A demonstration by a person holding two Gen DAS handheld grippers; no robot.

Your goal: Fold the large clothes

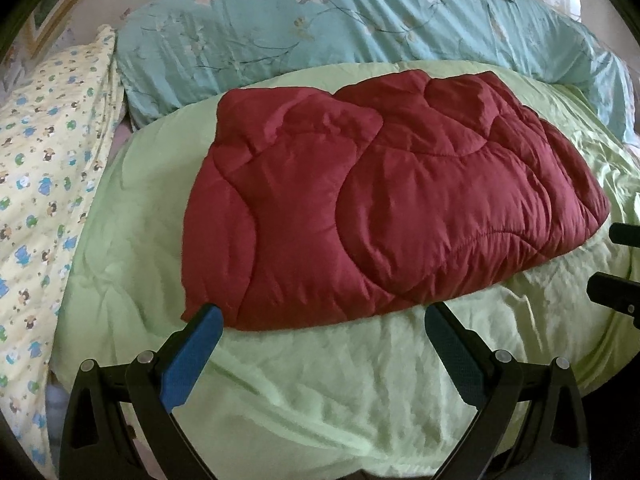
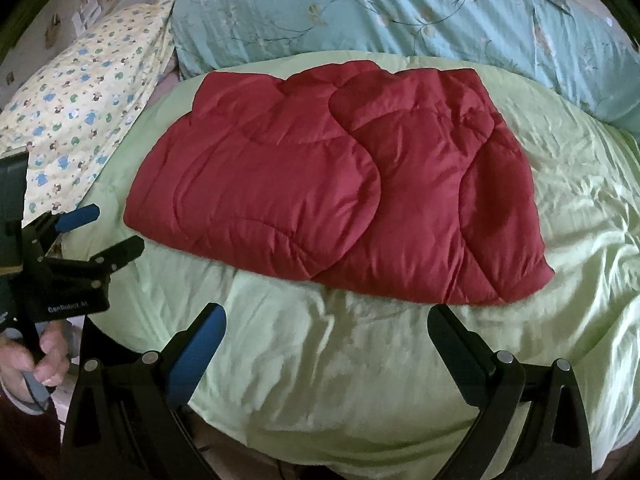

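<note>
Blue-padded fingers of the left gripper (image 1: 322, 316) stand wide apart, holding nothing, just short of the near edge of the folded red quilted garment (image 1: 384, 196). Likewise spread and empty, the right gripper (image 2: 324, 318) hovers before the same edge. The garment lies flat, folded into a rough rectangle, on a pale green quilt (image 1: 320, 384) covering the bed. Behind it sits a teal floral duvet (image 1: 320, 28); a yellow printed pillow (image 1: 44, 168) lies to the left. A hand (image 2: 38, 360) grips the left tool's handle.
</note>
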